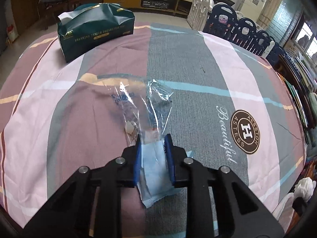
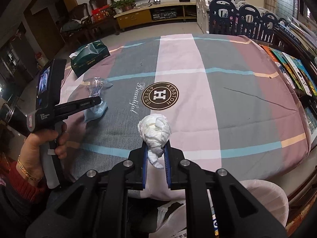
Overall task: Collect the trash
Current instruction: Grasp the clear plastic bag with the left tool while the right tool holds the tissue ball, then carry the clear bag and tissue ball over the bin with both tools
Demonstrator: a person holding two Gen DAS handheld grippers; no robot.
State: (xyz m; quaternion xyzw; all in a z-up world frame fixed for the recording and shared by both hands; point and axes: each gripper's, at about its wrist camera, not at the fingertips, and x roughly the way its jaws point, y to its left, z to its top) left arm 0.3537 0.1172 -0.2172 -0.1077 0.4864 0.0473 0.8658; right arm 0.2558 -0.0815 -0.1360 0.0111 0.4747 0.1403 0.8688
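- White crumpled tissue wad (image 2: 155, 131) sits clamped in our right gripper (image 2: 156, 155); blue pads closed on its lower tail, bulk of the wad sticking out past the tips, clear of the bedsheet (image 2: 227, 107).
- Blue face mask (image 1: 153, 165) w/ its clear plastic wrapper (image 1: 138, 107) lies on the grey stripe at the left of the bed. Our left gripper (image 1: 153, 138) straddles the mask's near end, pads down on both edges, so we read it as gripping the mask. Wrapper trails away toward the far side, still flat on the sheet.
- Right wrist view shows the same from the side: the left gripper's black fingers (image 2: 93, 102) on the blue mask, a hand (image 2: 41, 144) round its handle.
- Green tissue pack (image 1: 95, 32) stands far left on the sheet, well apart from both pieces; prob. not trash, we leave it.
- Step in hand, as we judge it: both pieces picked, one per gripper, tissue already lifted, mask just gripped and not yet raised.
- White plastic bag (image 2: 263, 200) shows at the near edge below the right gripper; looks like the bin bag, though we can't see its mouth well.
- Next move calls for: carry the tissue back over that bag and let go, then lift the mask, checking the wrapper comes w/ it. Grip on the wrapper itself we can't confirm; it may slide off and need a 2nd pick.
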